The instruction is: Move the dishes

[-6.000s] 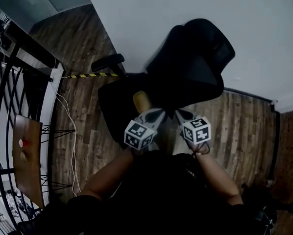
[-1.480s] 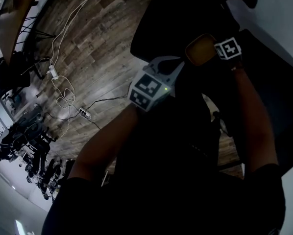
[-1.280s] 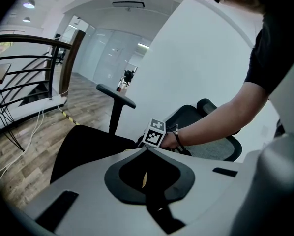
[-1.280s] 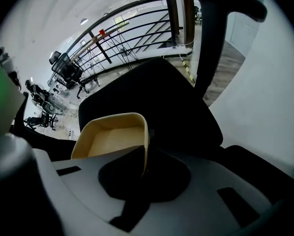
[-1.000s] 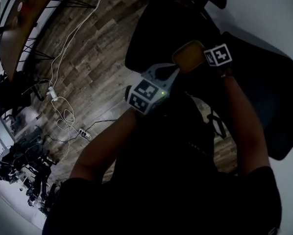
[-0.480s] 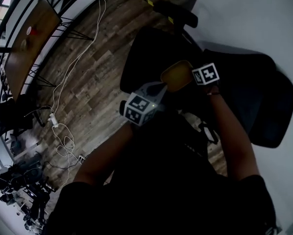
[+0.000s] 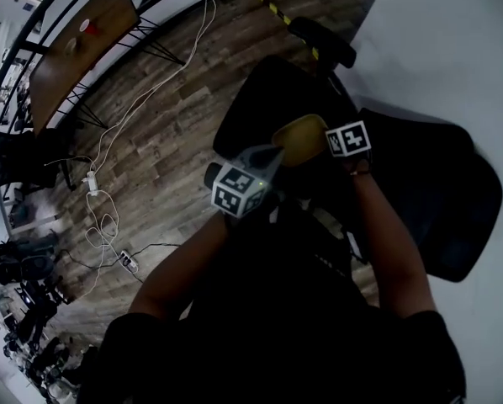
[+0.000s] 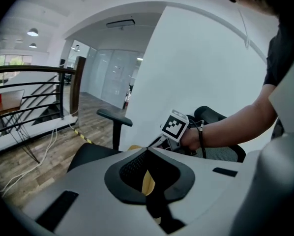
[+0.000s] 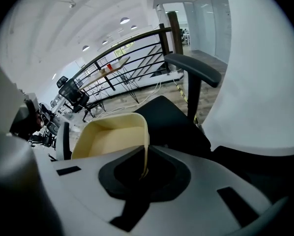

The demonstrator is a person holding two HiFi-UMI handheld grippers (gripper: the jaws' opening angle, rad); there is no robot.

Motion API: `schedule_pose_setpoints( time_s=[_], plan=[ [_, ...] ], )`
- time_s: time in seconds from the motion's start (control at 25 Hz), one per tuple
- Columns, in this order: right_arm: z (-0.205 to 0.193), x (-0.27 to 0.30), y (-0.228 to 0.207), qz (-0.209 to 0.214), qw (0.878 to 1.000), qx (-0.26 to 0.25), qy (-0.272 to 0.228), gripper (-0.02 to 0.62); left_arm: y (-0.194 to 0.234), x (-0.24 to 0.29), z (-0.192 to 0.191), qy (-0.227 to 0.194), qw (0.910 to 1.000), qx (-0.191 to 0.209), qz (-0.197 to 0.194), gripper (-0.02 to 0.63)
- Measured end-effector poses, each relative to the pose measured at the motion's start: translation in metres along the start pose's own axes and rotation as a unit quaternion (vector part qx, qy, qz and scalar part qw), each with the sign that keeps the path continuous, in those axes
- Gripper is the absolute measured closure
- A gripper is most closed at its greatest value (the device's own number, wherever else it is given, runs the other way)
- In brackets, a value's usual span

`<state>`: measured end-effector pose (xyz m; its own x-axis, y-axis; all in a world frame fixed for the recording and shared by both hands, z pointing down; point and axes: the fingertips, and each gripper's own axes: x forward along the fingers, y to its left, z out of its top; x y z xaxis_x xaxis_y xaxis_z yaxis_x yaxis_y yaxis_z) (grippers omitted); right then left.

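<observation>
Jaws of the right gripper (image 9: pixel 143 167) clamp one rim of the yellow dish (image 9: pixel 110 140); the left gripper (image 8: pixel 148 180) pinches the opposite side, probably to keep it level. Dish sits mid-frame in the head view, above the black chair seat (image 7: pixel 253 108).

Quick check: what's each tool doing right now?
Left tool: closed on the edge of the yellow dish.
Right tool: closed on the same dish's rim.

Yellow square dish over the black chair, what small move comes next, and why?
Probably lower the pale yellow square dish level toward the black chair seat: left gripper and right gripper each clamp its rim, and it looks held above the seat.
</observation>
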<state>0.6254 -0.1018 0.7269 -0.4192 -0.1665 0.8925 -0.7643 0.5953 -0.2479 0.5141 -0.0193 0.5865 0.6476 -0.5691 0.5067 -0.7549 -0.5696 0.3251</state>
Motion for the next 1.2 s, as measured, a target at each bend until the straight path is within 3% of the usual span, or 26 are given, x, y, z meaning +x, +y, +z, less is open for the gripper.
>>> schedule_pose_setpoints(
  time_s=[0.24,0.48,0.92,1.2],
  plan=[
    [0.029,0.005,0.062,0.04,0.997,-0.059,-0.003,0.574,0.018,-0.06,-0.013,-0.034,0.9941,-0.049,0.091,0.611],
    [0.049,0.026,0.14,0.067,0.991,-0.114,-0.001,0.574,0.043,-0.125,-0.038,-0.062,0.9827,-0.083,0.153,0.611],
    [0.088,0.049,0.308,0.077,0.982,-0.175,-0.008,0.574,0.105,-0.286,-0.082,-0.12,0.9623,-0.109,0.218,0.611],
    [0.084,0.081,0.427,0.092,0.974,-0.205,0.002,0.574,0.145,-0.378,-0.132,-0.131,0.9514,-0.128,0.248,0.611]
  ],
)
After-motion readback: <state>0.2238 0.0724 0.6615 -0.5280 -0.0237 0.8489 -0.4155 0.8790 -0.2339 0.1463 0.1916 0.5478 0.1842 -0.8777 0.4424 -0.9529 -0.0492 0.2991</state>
